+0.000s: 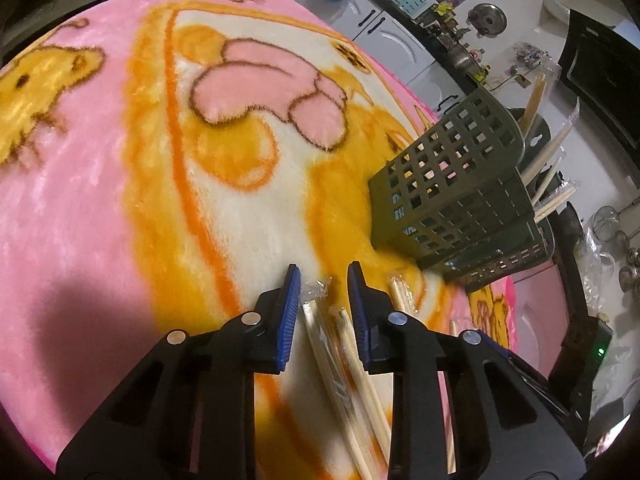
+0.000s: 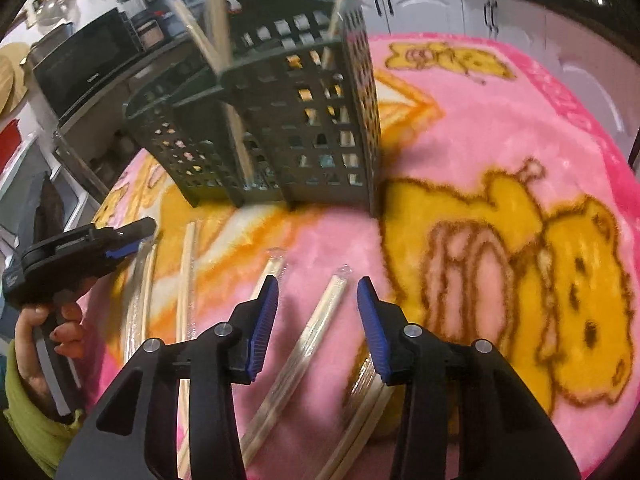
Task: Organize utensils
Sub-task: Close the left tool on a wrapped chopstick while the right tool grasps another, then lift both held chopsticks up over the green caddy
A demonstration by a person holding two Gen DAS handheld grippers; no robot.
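Note:
A dark green perforated utensil holder (image 1: 460,196) stands on the pink and orange blanket (image 1: 120,200), with several wrapped chopsticks (image 1: 536,108) upright in it. It also shows in the right wrist view (image 2: 296,120). My left gripper (image 1: 324,276) is open, its jaws either side of wrapped chopstick pairs (image 1: 332,360) lying on the blanket. My right gripper (image 2: 318,292) is open over another wrapped pair (image 2: 308,340). More wrapped pairs (image 2: 186,280) lie to its left. The left gripper also shows in the right wrist view (image 2: 124,244), low over a pair.
White kitchen cabinets (image 1: 384,36) and a cluttered black counter (image 1: 448,28) run behind the blanket. A black microwave (image 2: 84,60) stands at the left in the right wrist view. A black appliance (image 1: 604,72) is at the far right in the left wrist view.

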